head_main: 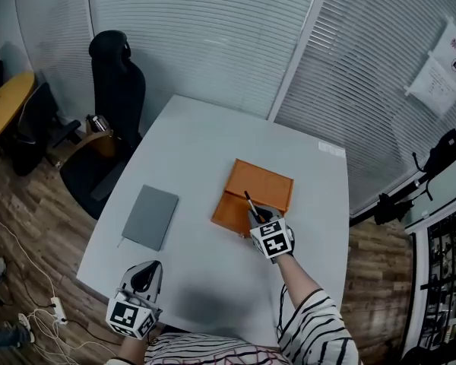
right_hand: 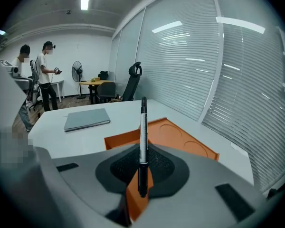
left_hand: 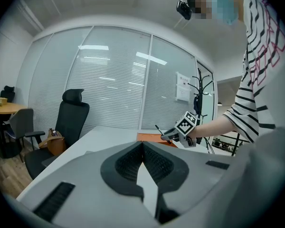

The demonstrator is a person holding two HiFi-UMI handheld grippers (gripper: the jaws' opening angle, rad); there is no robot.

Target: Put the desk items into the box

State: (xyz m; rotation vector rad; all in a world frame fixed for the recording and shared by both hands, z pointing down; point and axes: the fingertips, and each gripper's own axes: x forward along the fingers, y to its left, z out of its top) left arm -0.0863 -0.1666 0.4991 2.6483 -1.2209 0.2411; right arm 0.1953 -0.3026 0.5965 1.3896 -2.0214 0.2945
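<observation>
One pen (right_hand: 143, 127) points forward over the box (head_main: 267, 182), clamped in the jaws of your right gripper (head_main: 257, 215). Your left gripper (left_hand: 143, 163) has its jaws closed, empty.

free: bare table (head_main: 205, 143) beyond box (head_main: 270, 182) | obstacle: notebook (head_main: 150, 217) well left of box

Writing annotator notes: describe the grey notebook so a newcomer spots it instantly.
Start at the white table by the blinds. Left of the orange box lies the grey notebook, flat and closed near the table's left edge. It is the only grey slab there; the pen is a thin stick held in the right gripper.
</observation>
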